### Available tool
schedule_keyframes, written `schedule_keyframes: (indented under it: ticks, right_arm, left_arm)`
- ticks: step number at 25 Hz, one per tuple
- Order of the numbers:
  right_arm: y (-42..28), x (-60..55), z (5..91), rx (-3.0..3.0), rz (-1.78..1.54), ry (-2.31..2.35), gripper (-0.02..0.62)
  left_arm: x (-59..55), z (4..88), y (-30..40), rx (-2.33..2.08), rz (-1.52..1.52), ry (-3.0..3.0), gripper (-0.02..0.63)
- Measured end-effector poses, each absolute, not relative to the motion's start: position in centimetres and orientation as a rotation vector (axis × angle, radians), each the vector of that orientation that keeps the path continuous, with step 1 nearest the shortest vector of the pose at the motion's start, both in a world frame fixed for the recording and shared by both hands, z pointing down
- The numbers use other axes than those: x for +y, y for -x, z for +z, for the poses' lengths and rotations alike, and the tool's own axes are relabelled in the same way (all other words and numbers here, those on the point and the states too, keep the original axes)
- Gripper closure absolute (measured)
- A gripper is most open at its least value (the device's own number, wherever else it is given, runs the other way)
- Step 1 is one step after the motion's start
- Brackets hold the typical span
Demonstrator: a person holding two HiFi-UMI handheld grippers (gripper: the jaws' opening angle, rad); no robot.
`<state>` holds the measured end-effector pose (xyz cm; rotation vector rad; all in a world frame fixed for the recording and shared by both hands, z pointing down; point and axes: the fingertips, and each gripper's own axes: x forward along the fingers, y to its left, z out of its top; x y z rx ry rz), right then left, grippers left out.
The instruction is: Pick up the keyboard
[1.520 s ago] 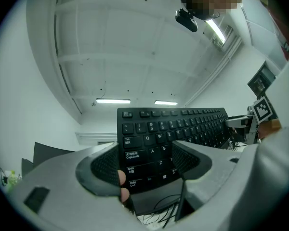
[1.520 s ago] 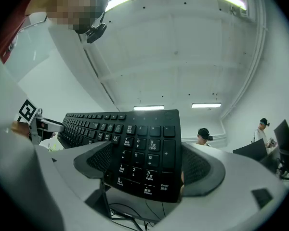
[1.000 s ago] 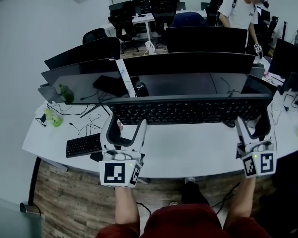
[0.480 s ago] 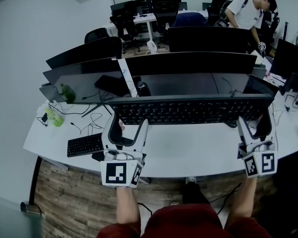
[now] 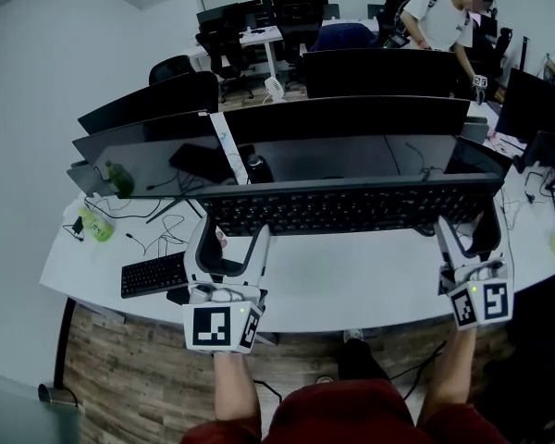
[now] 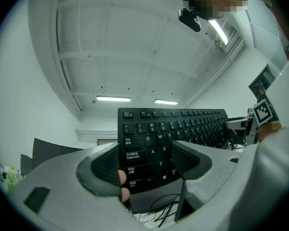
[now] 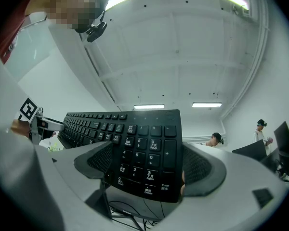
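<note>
A long black keyboard (image 5: pixel 347 206) hangs level above the white desk (image 5: pixel 351 285), held at both ends. My left gripper (image 5: pixel 227 240) is shut on its left end, where the Tab and Caps Lock keys (image 6: pixel 135 155) sit between the grey pads. My right gripper (image 5: pixel 467 234) is shut on the right end, with the number pad (image 7: pixel 144 165) between its pads. Both gripper views look up at the keyboard (image 6: pixel 178 126) against the ceiling, so it is tilted with the keys facing me. The left gripper (image 6: pixel 147 165) and right gripper (image 7: pixel 144 167) each grip a short edge.
A smaller black keyboard (image 5: pixel 153 273) lies on the desk at the left, near loose cables (image 5: pixel 157 234) and a green bottle (image 5: pixel 99 222). Rows of dark monitors (image 5: pixel 351 118) stand behind. A person (image 5: pixel 439 21) stands at the far right back.
The keyboard and both grippers stay almost where they were. The person at the back has shifted about.
</note>
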<state>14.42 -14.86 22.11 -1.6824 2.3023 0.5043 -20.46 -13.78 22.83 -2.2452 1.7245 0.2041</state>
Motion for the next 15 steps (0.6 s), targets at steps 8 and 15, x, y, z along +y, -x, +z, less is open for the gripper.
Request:
schedule_keyframes:
  ticks: [8, 15]
  right_arm:
    - [-14.61, -14.8, 22.16, 2.303, 0.5, 1.681, 0.155]
    - [-14.53, -14.73, 22.11, 2.303, 0.496, 1.683, 0.155]
  left_arm:
    - [-13.72, 22.86, 20.42, 1.726, 0.206, 2.249, 0.262]
    - [-13.63, 22.68, 20.42, 1.722, 0.215, 2.25, 0.262]
